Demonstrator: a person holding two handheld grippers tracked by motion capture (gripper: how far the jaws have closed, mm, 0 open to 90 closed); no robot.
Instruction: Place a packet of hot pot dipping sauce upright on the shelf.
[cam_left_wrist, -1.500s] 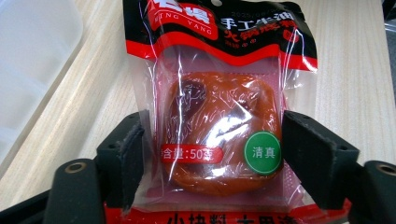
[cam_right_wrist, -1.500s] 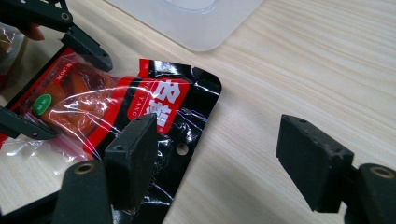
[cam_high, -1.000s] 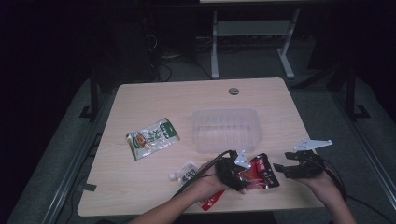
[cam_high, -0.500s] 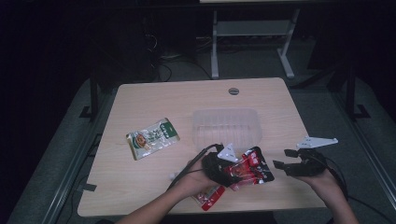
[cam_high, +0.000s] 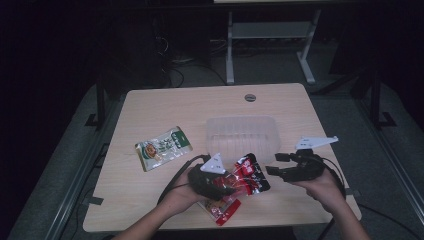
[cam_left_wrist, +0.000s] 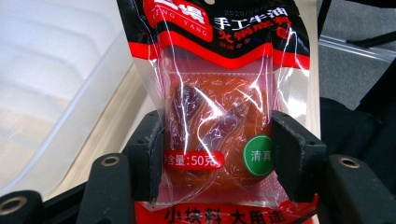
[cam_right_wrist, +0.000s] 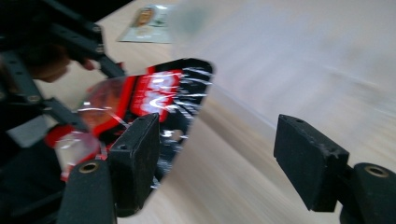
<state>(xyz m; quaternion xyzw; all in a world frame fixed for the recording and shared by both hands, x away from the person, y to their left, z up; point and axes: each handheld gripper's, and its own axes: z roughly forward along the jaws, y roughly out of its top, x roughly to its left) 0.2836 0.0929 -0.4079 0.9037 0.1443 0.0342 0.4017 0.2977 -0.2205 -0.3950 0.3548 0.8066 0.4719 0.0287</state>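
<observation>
- The left gripper (cam_left_wrist: 217, 154) is clamping the red-and-black sauce packet (cam_left_wrist: 219, 116); its fingers (cam_left_wrist: 149, 154) are pressing in on both sides of the packet's lower half, closed as far as the contents allow.
- The packet is hanging just in front of the clear plastic tray (cam_high: 242, 135), lifted off the desk (cam_high: 165, 105), with its top edge pointing toward the tray's near wall.
- The right gripper (cam_high: 274, 164) is waiting just right of the packet and in front of the tray, its fingers (cam_right_wrist: 310, 161) standing wide apart and holding nothing.
- A second red packet (cam_high: 222, 209) is lying on the desk in front of the tray, beneath the left hand (cam_high: 182, 192); a green-and-white packet (cam_high: 163, 148) is lying well to the tray's left.
- Judged step: carrying the held packet toward the tray.
- Judged next move: raising the packet above the tray's near rim, centring it over the tray's interior, then spreading the fingers to drop it.
</observation>
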